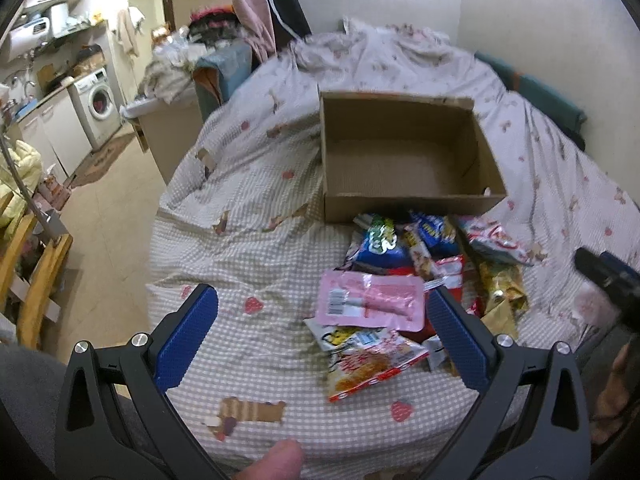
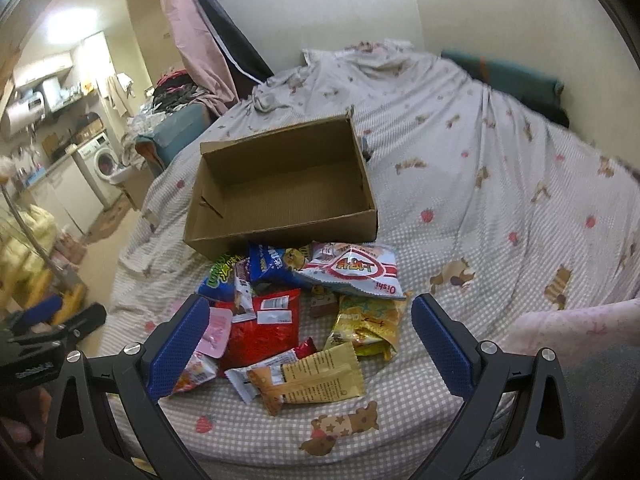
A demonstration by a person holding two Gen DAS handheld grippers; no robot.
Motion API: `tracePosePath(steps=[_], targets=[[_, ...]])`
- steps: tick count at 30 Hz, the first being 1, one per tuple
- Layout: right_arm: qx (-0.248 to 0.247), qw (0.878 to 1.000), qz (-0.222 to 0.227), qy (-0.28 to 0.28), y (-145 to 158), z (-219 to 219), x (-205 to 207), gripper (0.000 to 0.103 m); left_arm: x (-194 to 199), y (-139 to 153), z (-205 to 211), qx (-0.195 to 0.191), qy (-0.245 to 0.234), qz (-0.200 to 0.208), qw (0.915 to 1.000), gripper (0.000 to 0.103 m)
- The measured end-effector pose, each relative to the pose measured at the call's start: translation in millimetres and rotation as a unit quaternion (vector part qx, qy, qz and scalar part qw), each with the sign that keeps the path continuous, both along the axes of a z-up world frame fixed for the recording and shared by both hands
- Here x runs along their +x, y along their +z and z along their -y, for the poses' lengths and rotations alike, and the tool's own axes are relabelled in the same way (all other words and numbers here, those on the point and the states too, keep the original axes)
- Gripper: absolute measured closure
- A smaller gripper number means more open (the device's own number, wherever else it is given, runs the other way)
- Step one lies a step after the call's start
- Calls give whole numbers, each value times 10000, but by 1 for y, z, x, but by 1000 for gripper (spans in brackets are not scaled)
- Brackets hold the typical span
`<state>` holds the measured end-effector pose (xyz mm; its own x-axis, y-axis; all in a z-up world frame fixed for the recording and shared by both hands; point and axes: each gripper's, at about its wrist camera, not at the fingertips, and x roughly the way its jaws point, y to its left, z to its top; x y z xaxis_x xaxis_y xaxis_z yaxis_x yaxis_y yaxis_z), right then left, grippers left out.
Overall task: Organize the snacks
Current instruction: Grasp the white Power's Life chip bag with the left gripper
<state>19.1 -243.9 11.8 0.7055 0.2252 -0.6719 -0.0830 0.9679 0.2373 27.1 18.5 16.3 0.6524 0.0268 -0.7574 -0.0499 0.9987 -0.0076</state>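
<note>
Your two grippers hang above a bed spread with a gingham quilt (image 2: pixel 500 200) printed with strawberries and dogs. One open cardboard box (image 1: pixel 404 152) sits on it, corrugated and rectangular, with nothing inside; from your left wrist it lies at 12 o'clock, and from your right wrist (image 2: pixel 280 184) at about 11.

The snack pile (image 2: pixel 304 312) lies touching the box's near wall. You can count roughly a dozen crinkled foil and plastic packets there, though overlap and blur keep the tally uncertain. Picked out singly:
- one flat pink pouch (image 1: pixel 370 300) with a barcode, on top of the heap
- one glossy red packet (image 2: pixel 266 328) bearing white labels
- one puffed white-and-red Oishi bag (image 2: pixel 356 270) nearest the box
- one tan wrapper (image 2: pixel 320 376) with fine print, at the pile's near edge
- two blue bags (image 1: pixel 384 248) close to the cardboard
- one red-and-white chip bag (image 1: pixel 368 364) at the near edge

Your left gripper (image 1: pixel 322 320) has its two blue textured fingers spread wide, holding nothing, the pink pouch lying just inside its right finger (image 1: pixel 460 340). Your right gripper (image 2: pixel 310 336) is likewise spread wide and empty, straddling the pile's near half.

At 9 o'clock beyond the bed you see one white front-loading washing machine (image 1: pixel 98 102).
</note>
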Motion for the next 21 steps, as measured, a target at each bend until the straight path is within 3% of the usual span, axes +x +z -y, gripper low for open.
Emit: tracePosePath(steps=[4, 7, 10, 15, 21], targets=[[89, 9997, -243, -28, -1, 15, 15, 0, 28, -22, -9, 39, -304, -941, 9951, 0], [70, 9990, -427, -115, -7, 22, 24, 0, 48, -56, 5, 189, -1135, -2052, 9719, 0], [157, 9977, -645, -163, -16, 26, 29, 0, 56, -76, -4, -76, -711, -2324, 9700, 0], [259, 9962, -798, -251, -27, 30, 31, 0, 73, -111, -6, -855, -10, -2621, 9612, 0], [209, 9959, -824, -312, -31, 33, 32, 0, 86, -146, 10, -741, 30, -2907, 9539, 0]])
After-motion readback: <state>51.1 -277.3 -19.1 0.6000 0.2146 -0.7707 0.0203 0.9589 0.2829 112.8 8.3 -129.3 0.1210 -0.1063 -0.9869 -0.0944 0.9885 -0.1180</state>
